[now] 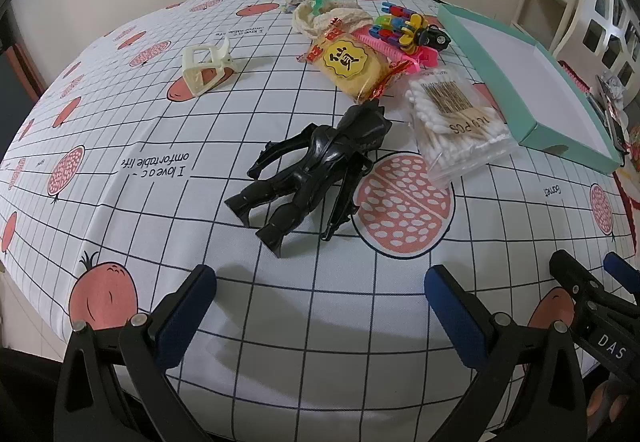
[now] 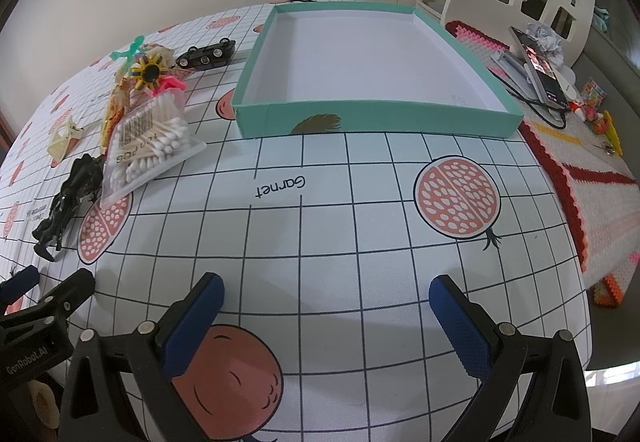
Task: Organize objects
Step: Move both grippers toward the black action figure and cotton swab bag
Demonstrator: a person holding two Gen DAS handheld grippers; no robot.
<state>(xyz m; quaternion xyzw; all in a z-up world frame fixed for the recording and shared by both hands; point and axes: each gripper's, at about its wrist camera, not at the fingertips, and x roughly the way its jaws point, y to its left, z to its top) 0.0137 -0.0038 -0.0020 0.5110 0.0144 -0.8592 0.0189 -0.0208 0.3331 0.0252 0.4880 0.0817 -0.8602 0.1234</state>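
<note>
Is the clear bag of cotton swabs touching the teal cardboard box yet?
Apart. The right wrist view shows checked tablecloth between the clear bag of cotton swabs and the teal cardboard box; the gap is plain there.

Open tablecloth [image 2: 320,226] before tray [image 2: 372,114]
</note>
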